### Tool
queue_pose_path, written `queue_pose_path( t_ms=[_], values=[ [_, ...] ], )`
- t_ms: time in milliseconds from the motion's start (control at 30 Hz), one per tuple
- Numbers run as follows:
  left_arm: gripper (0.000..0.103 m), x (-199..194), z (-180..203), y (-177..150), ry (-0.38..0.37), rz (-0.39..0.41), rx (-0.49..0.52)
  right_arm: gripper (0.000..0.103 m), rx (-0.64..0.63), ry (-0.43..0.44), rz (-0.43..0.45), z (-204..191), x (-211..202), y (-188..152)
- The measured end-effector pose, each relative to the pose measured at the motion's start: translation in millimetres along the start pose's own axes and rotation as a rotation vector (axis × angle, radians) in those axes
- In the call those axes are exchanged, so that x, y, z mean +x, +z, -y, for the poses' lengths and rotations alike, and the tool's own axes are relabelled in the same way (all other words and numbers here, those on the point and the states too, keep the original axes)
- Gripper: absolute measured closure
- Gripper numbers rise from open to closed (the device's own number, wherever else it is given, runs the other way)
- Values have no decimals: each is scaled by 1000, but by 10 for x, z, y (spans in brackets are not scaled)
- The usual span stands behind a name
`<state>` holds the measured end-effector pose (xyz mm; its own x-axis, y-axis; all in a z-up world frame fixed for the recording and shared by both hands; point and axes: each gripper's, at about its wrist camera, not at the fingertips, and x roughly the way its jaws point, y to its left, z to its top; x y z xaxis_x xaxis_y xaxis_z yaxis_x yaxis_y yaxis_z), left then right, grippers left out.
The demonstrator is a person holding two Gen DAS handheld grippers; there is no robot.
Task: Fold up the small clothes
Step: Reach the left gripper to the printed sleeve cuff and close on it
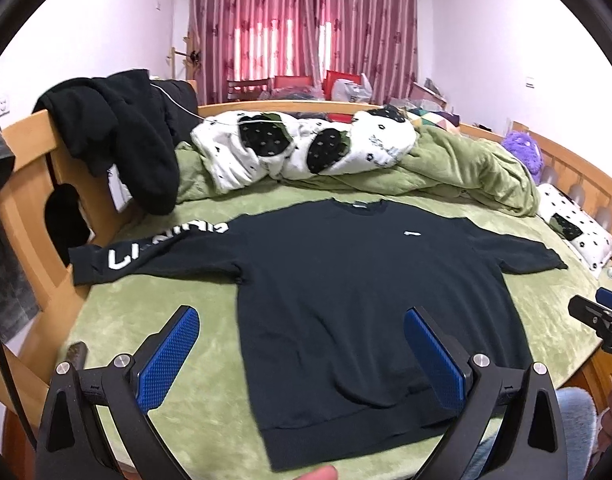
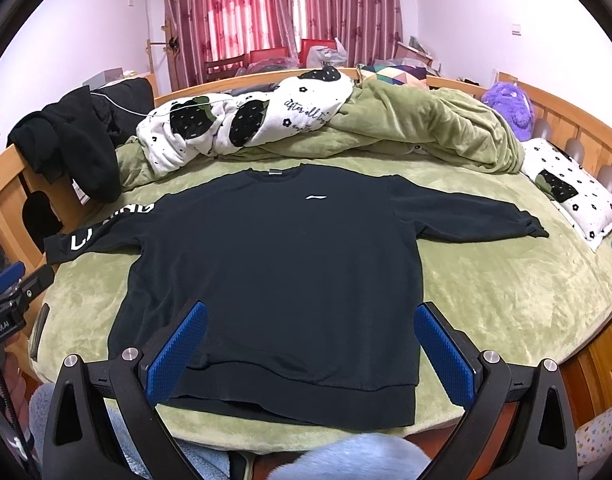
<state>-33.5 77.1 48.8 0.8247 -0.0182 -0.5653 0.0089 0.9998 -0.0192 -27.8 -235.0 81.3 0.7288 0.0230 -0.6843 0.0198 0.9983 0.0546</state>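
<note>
Sweatshirt (image 2: 274,264), black with long sleeves, lies spread flat and face up on the green bedspread (image 2: 505,288), its collar toward the far side of the bed and its ribbed hem at the near edge. Both sleeves stretch straight out to the sides; the one toward the wooden bed frame (image 1: 30,184) carries large white letters, and a small white logo sits on the chest. The left gripper (image 1: 302,344) hangs above the near part of the garment with its blue-padded jaws spread wide and nothing between them, one finger over the bedspread and the other over the black cloth. The right gripper (image 2: 309,344) hovers over the hem, its jaws likewise wide apart and empty. Beyond the collar a rumpled green quilt (image 2: 417,128) and a white blanket with black strawberry shapes (image 2: 234,120) are heaped across the bed. Dark clothes (image 1: 118,132) are draped over the frame's corner, a purple plush toy (image 2: 509,108) sits near the far rail, and a patterned pillow (image 2: 573,196) lies beside the plain sleeve's cuff. Red curtains (image 2: 282,12) cover the window behind.
</note>
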Motion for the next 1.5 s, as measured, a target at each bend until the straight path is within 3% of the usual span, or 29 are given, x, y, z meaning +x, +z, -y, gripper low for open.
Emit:
queue_pose_path(
  t_ms=[333, 633, 767, 1033, 1133, 1267, 1500],
  values=[
    [0, 301, -648, 344, 95, -3, -62, 1, -6, 75, 25, -118, 242, 296],
    [1, 1091, -1632, 185, 228, -34, -276, 1, -1, 185, 25, -288, 877, 741],
    [1, 1531, -1945, 47, 242, -99, -309, 1, -6, 168, 35, -371, 1206, 864],
    [2, 2391, -2426, -104, 281, -186, -277, 1, -48, 91, 88, -525, 1816, 927],
    [8, 2610, -2591, -128, 290, -198, -290, 1, -74, 65, 103, -576, 2000, 926],
    [11, 2872, -2895, -151, 289, -220, -360, 1, -101, 145, 83, -654, 2244, 898],
    [20, 3183, -3320, -236, 298, -244, -515, 1, -126, 119, 62, -842, 2491, 840]
  ],
)
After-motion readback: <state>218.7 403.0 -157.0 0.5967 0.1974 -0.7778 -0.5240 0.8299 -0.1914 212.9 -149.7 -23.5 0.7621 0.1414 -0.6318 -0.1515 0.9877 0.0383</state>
